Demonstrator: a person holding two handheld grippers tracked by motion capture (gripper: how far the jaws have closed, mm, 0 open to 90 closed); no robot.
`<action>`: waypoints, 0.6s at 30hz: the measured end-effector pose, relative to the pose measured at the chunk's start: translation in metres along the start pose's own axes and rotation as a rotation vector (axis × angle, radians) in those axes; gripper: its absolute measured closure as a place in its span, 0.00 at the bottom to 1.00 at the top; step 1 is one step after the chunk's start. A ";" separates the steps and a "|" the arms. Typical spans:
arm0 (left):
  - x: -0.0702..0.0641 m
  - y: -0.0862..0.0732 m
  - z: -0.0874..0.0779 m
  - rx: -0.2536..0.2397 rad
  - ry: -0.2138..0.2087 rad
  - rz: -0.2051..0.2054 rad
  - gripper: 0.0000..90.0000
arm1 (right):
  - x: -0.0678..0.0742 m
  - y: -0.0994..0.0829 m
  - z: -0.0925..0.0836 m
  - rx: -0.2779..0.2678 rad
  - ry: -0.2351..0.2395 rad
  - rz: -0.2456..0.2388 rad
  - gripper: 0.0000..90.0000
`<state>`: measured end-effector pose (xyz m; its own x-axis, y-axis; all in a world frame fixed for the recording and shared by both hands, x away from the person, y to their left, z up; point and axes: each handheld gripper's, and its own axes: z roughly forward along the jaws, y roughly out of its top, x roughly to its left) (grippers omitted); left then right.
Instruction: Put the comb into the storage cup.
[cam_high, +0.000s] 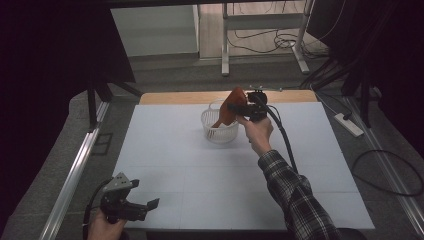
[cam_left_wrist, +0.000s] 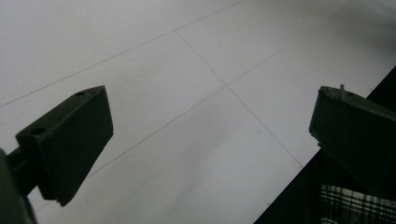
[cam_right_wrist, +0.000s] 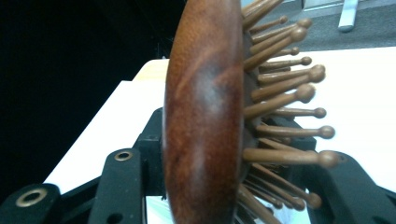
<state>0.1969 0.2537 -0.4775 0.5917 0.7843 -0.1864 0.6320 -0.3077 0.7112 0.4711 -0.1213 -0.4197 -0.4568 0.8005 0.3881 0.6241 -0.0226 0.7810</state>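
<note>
The hairbrush's lower end is hidden inside the basket.

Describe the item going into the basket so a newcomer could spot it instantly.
Start at the white table; near its far edge stands a small white slotted basket. Leaning into it, head up, is a reddish-brown wooden hairbrush, with the right tool at its head. In the right gripper view its polished oval back and ball-tipped wooden pins mark it out: nothing else on the table is wooden.

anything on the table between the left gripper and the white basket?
Nothing: in the high view only bare white table lies between the left gripper and the white plastic basket.
</note>
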 end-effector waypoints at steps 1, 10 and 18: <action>0.000 0.000 0.000 0.001 0.001 0.001 0.01 | -0.002 -0.001 -0.001 0.000 -0.001 0.005 0.52; 0.000 0.001 0.001 0.010 0.004 0.003 0.01 | -0.009 -0.007 -0.001 0.010 -0.020 -0.002 0.47; 0.000 0.001 0.001 0.010 0.004 0.001 0.01 | -0.016 -0.011 0.000 0.037 -0.055 -0.012 0.38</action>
<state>0.1977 0.2528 -0.4777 0.5905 0.7861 -0.1828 0.6364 -0.3143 0.7044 0.4712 -0.1336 -0.4345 -0.4294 0.8323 0.3505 0.6425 0.0087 0.7663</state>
